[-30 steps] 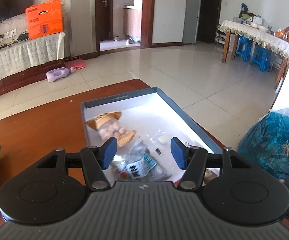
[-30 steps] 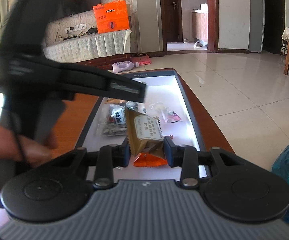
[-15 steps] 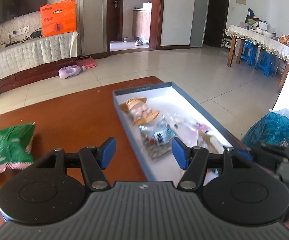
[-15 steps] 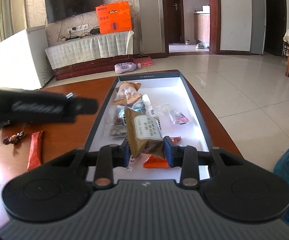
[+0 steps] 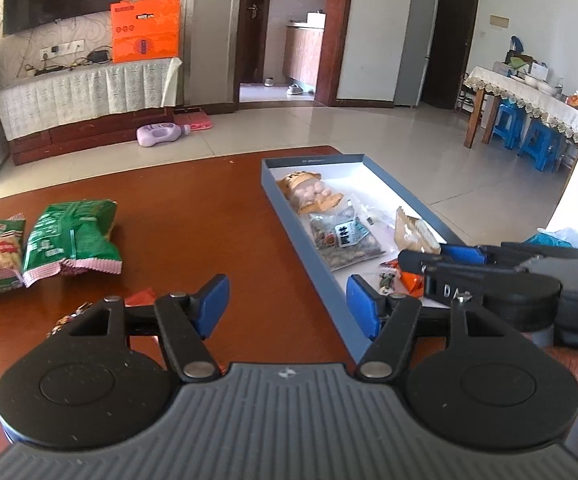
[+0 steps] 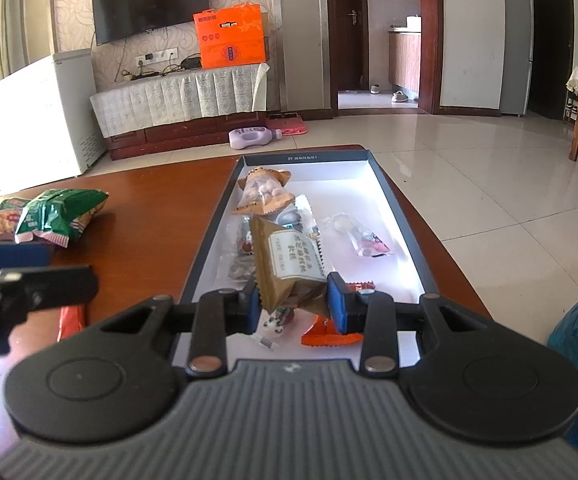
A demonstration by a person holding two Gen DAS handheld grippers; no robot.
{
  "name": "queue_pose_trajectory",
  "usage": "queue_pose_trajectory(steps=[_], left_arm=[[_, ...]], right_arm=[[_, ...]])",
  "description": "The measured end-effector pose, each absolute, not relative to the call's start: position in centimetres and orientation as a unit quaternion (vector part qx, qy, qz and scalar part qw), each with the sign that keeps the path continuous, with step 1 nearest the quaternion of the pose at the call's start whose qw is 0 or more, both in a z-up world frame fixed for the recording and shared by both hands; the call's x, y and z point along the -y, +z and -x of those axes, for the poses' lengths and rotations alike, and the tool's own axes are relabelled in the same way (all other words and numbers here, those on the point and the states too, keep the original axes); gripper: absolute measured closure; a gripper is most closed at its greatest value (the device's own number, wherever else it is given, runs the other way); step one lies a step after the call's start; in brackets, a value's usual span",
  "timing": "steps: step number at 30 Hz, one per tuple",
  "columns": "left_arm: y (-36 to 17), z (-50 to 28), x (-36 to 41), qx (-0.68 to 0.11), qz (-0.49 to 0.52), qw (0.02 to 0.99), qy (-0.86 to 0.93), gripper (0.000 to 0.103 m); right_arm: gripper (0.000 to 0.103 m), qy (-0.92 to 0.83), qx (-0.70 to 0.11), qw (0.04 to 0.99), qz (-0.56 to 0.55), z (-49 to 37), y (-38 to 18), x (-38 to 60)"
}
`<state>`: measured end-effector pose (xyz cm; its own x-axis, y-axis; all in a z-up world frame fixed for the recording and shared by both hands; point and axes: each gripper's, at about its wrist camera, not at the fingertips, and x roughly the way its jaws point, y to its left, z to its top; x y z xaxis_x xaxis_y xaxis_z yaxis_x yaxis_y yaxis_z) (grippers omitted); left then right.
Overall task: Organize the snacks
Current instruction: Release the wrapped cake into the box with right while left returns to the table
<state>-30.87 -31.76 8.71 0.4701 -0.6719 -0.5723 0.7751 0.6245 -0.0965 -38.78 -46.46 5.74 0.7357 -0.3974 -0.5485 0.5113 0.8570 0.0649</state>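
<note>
Brown table (image 5: 209, 216) bears blue box (image 5: 309, 236); green snack bags (image 5: 71, 236); red packet (image 6: 71, 320).

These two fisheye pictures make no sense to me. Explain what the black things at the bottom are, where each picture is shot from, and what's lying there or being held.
No robot here: a person holds a handheld two-finger gripper in each hand, and each gripper carries a camera looking forward along its fingers. The black shape at the bottom of each picture is that gripper's own body.

The left wrist view shows the left gripper open and empty above the brown wooden table. The right wrist view shows the right gripper shut on a brown snack packet above the blue box.

Several small wrapped snacks already lie in the box. Two green snack bags lie on the table to its left, and a red packet lies nearer the camera.
</note>
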Motion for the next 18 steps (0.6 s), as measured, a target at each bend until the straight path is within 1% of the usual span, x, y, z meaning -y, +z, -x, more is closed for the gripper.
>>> queue_pose_trajectory(steps=[10, 12, 18], left_arm=[[8.6, 31.4, 30.6, -0.297, -0.083, 0.851, -0.424, 0.031], [8.5, 31.4, 31.1, -0.298, -0.082, 0.851, -0.425, 0.029], [8.2, 30.9, 31.4, -0.301, -0.081, 0.851, -0.423, 0.029]], right_arm=[[0.066, -0.251, -0.274, 0.922, -0.109, 37.6, 5.6, 46.4], [0.066, -0.256, -0.274, 0.920, -0.112, 37.4, 5.4, 46.7], [0.066, -0.260, -0.278, 0.916, -0.125, 37.1, 5.0, 47.5]])
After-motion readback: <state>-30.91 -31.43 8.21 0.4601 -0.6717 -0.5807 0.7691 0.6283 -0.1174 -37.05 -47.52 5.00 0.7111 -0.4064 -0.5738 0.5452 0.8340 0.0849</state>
